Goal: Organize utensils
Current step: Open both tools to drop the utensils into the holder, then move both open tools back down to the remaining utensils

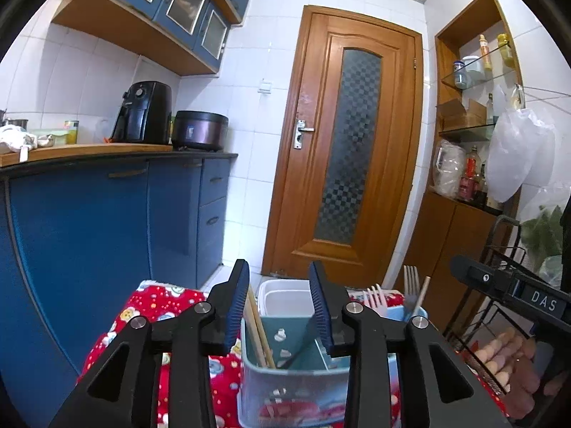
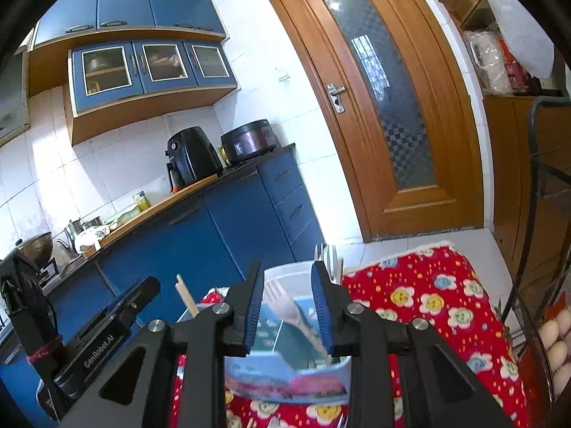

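My fingers above the box

Both my left fingers (image 1: pixel 280 306) and right fingers (image 2: pixel 287 308) are a bit open, holding nothing. The box (image 1: pixel 285 385) could tip if I bump its chopsticks (image 1: pixel 258 331) or fork (image 2: pixel 289 308).

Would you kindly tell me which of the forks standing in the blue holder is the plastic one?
The white fork is the plastic one; beside it in the blue holder, the metal fork is grey, shiny and stands taller.

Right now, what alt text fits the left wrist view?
The left tool hangs open over a blue utensil holder on a red flowered cloth; chopsticks and forks stand inside, a wooden door behind.
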`<state>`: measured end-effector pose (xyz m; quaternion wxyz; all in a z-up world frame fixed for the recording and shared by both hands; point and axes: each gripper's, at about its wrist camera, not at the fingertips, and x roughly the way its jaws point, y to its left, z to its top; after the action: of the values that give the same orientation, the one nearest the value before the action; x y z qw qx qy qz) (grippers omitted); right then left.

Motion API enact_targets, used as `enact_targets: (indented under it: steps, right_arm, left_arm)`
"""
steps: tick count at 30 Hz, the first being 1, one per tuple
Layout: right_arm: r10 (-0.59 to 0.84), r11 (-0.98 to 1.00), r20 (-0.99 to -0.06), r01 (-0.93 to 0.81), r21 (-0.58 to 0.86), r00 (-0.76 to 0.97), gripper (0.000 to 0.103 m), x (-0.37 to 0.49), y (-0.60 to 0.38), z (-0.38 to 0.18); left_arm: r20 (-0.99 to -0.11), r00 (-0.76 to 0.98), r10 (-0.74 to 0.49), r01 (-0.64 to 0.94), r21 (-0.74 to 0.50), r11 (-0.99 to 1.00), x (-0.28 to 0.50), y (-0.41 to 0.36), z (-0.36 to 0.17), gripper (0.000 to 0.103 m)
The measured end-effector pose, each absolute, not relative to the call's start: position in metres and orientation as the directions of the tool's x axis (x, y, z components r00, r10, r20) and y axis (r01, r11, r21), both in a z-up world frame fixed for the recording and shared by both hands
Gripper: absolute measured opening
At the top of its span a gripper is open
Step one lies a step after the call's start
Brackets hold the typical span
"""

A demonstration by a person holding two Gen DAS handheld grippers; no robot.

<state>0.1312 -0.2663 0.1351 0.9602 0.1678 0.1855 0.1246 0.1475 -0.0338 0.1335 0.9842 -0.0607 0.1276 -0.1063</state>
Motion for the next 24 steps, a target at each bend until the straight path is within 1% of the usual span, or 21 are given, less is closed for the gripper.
enact_targets:
  steps: [6,17,24]
  right_arm:
    - [0.309,0.914,-0.349,-0.175,0.366,0.885,0.030,0.113,-0.265,0.129]
    - [0.328,0.912,-0.415,-0.169,0.374,0.849,0.030,0.084,-0.255,0.107]
    - [0.326,0.916,-0.471,-0.150,0.372,0.820,0.030,0.068,-0.254,0.089]
  left_arm:
    - [-0.253,0.939,-0.231,0.201,-0.137,0.970,0.124,-0.032,0.139,0.038]
    - [-0.283,0.917,-0.282,0.242,-0.169,0.956,0.088,-0.031,0.134,0.038]
    - [-0.343,0.892,-0.294,0.245,-0.178,0.953,0.074,-0.026,0.120,0.038]
